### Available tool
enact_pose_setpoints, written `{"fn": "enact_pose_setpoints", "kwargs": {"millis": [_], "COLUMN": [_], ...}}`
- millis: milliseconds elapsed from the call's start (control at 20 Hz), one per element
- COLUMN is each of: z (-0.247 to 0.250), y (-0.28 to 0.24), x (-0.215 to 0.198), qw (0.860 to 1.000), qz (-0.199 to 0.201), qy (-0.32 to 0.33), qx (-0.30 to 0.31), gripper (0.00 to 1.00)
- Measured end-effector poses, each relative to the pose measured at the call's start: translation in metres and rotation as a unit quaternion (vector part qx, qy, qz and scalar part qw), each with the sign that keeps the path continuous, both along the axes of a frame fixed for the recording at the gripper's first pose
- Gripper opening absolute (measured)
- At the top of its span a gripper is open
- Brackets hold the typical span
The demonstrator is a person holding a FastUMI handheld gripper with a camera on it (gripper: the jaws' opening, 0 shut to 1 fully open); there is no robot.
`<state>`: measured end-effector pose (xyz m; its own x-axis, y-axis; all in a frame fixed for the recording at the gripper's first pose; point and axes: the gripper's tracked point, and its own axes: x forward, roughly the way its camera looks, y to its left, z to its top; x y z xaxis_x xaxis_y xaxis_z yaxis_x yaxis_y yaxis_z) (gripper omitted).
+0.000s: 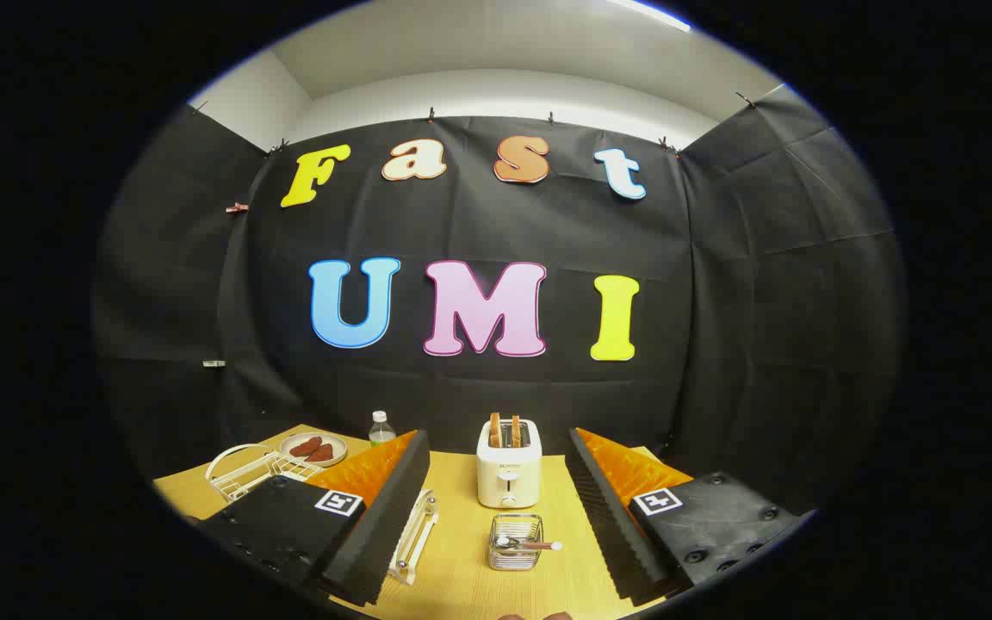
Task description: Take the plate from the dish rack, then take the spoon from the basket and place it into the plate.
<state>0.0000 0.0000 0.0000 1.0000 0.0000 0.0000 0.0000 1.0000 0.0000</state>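
Hand-held gripper (496, 517): fingers spread wide, holding nothing, raised above the desk (461, 585). Judged step: the start, as the plate is not yet taken. A white dish rack (248, 472) stands beyond the left finger; beside it a plate (313, 449) lies flat carrying reddish pieces. Whether this is the task's plate cannot be told. The spoon (529, 544) lies in the wire basket (515, 542), between the fingers. Next move calls for swinging left toward the rack. Obstructions: a toaster (508, 474) behind the basket, a bottle (381, 428) near the plate.
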Motion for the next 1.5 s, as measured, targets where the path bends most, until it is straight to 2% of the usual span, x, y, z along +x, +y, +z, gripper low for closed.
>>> {"fn": "enact_pose_setpoints", "kwargs": {"millis": [250,1050,1250,1500], "z": [-0.003,-0.022,-0.032,-0.046], "y": [0.006,-0.011,0.003,0.044], "x": [-0.003,-0.019,-0.007,0.024], "qw": [1.000,1.000,0.999,0.994], "qz": [0.013,0.011,0.027,0.071], "qy": [0.003,0.029,0.040,0.078], "qx": [-0.002,-0.004,-0.014,-0.013], "gripper": [0.98,0.98,0.98,0.98]}}
